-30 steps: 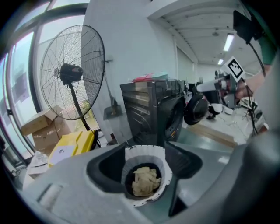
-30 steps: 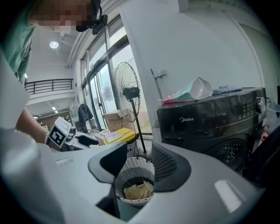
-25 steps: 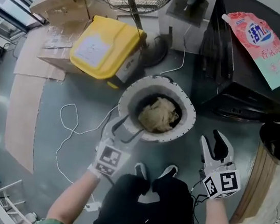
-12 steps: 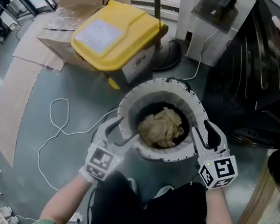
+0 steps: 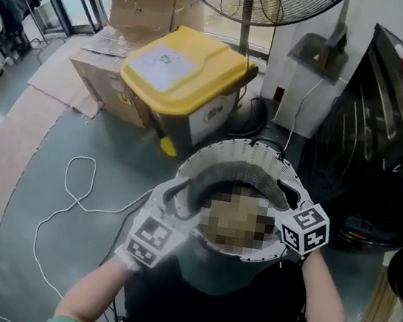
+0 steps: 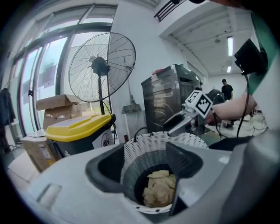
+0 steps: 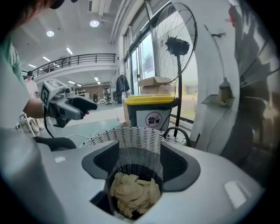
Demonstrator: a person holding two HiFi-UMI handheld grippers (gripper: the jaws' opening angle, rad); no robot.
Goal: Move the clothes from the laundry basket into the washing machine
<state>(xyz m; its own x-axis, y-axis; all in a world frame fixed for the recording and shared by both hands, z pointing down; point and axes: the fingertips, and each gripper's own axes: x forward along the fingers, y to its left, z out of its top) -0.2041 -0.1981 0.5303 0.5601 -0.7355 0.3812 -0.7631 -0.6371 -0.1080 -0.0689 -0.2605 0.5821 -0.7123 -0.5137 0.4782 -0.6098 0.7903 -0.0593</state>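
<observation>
A white woven laundry basket stands on the floor in front of me with crumpled beige clothes at its bottom. My left gripper is at the basket's left rim. Its jaws have just been opening and stand wide, with the near rim low between them and the pads off it. My right gripper is at the right rim. Its jaws have also just been opening, and the clothes show between them, untouched. A dark appliance stands at the right.
A bin with a yellow lid sits just beyond the basket, with cardboard boxes behind it. A standing fan's pole rises at the back. A white cable loops over the floor at the left.
Both grippers have come down to the basket's rim: the left stayed at the left side, and the right swung in from beside the basket onto its right rim. The view has tilted up.
</observation>
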